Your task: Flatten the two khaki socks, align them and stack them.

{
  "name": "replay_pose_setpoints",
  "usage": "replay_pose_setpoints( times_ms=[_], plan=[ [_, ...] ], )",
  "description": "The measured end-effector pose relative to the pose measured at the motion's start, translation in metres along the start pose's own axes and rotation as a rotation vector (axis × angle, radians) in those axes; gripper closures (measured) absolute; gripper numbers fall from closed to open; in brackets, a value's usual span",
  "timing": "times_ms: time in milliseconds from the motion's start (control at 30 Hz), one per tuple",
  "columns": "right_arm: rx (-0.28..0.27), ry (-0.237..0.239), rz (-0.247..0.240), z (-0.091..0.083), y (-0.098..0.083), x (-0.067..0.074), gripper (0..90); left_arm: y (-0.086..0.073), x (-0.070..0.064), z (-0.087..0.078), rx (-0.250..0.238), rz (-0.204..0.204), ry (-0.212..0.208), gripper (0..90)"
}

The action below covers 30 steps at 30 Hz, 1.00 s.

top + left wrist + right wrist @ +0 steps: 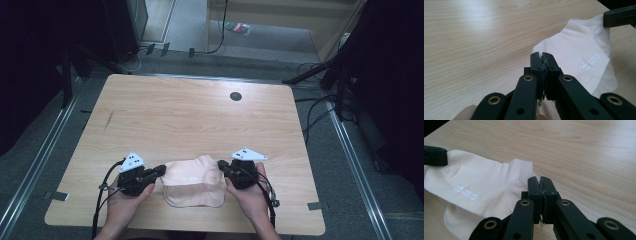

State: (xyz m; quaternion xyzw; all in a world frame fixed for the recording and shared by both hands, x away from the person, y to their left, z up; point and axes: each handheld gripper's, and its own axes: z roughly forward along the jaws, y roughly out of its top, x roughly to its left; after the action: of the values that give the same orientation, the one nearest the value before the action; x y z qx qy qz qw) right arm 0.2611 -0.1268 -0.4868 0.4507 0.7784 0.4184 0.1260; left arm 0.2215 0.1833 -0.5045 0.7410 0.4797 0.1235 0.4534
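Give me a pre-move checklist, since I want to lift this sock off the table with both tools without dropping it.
1. Left hand-held gripper closed at the sock edge: ok, jaws together.
2. Right hand-held gripper closed at the opposite edge: ok.
3. Fabric actually pinched between each pair of jaws: cannot tell.
4. Sock flat on the table: not ok, it lies folded.
5. Table space beyond the sock bare: ok, apart from a dark round spot far off.

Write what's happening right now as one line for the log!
scene: pale sock on wooden table | left tool: shut, at sock's left edge | right tool: shut, at sock's right edge
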Motion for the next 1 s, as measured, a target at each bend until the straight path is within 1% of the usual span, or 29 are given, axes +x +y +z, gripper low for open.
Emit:
replay_pose_setpoints(
  times_ms=[33, 333, 533, 633, 667, 900, 1000],
  plan=[
    [0.002, 0.002, 0.0, -0.001, -0.002, 0.001, 88.9, -0.001, -0.001, -0.001, 0.0, -0.003, -0.002, 88.7],
    [0.018, 0.009, -0.007, -0.01, -0.016, 0.007, 88.9, -0.012, -0.009, -0.006, 0.016, 0.017, -0.005, 88.6],
    [0.038, 0.012, -0.017, -0.017, -0.024, 0.011, 88.9, -0.017, -0.013, -0.008, 0.024, 0.014, -0.014, 88.6],
    [0.045, 0.012, -0.025, -0.019, -0.029, 0.012, 88.9, -0.022, -0.015, -0.008, 0.033, 0.012, -0.018, 88.6],
    [0.046, 0.012, -0.019, -0.02, -0.03, 0.012, 88.9, -0.024, -0.016, -0.007, 0.038, 0.013, -0.02, 88.6],
    [0.058, 0.011, -0.015, -0.022, -0.039, 0.012, 88.9, -0.033, -0.023, -0.001, 0.064, 0.037, -0.013, 88.5],
    [0.06, 0.008, -0.011, -0.023, -0.041, 0.013, 88.9, -0.034, -0.025, 0.0, 0.066, 0.051, -0.001, 88.5]
  ],
)
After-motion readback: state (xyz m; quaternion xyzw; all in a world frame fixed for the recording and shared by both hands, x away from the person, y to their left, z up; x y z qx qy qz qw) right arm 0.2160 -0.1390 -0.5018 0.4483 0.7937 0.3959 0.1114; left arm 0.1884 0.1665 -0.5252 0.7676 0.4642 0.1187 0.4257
